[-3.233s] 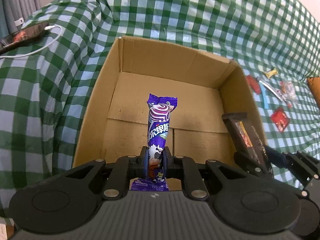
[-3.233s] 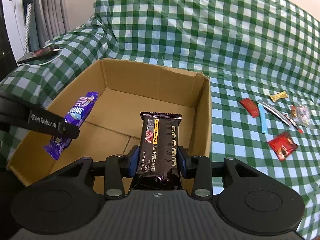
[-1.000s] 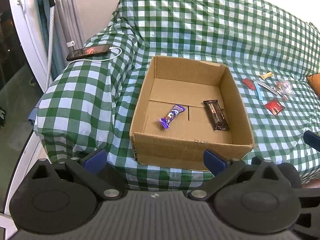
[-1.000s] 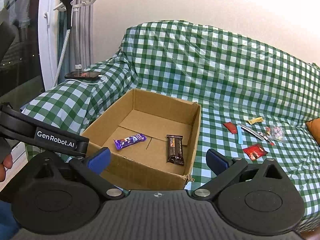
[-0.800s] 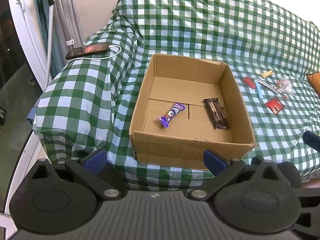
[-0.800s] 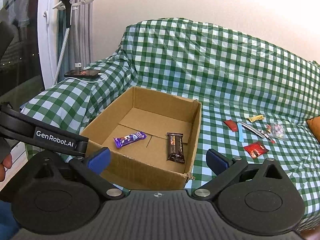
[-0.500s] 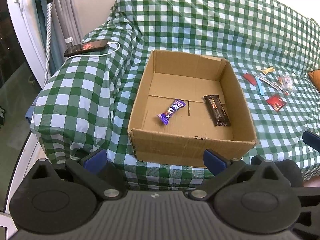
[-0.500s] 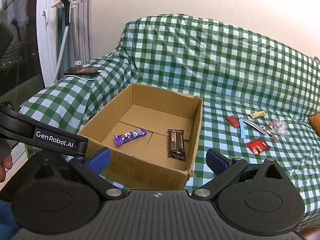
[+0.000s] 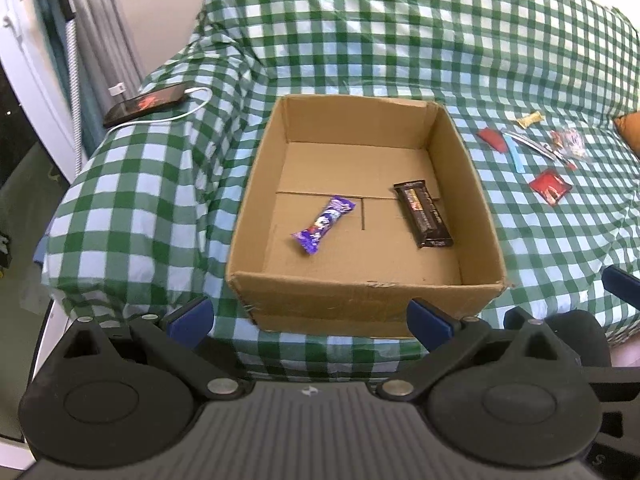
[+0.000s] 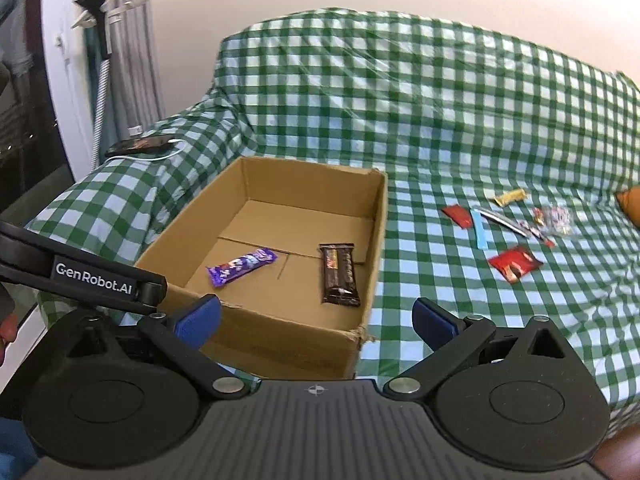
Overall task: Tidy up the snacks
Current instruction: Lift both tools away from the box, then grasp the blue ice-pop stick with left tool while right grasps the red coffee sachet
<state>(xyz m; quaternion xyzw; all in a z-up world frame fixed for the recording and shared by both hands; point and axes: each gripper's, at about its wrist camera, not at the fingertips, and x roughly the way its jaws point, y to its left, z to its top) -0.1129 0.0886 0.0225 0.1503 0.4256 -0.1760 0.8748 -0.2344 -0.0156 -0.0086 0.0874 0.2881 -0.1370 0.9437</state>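
Fingers (image 9: 190, 314) of both grippers spread wide, empty; left arm (image 10: 94, 276) reads "GenRobot.AI".

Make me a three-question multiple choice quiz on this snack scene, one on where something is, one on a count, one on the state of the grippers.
1. Where does the purple snack lie?
A. in the cardboard box, left of the dark chocolate bar
B. on the checked cloth
C. on the phone

2. How many snacks are in the box?
A. none
B. two
C. five

3. How are the left gripper and right gripper?
A. both shut on snacks
B. one open, one shut
C. both open and empty

Answers: 1 A, it rests on the box floor apart from the bar. 2 B, only the purple snack and the bar lie inside. 3 C, the blue fingertips stand wide apart with nothing between them.
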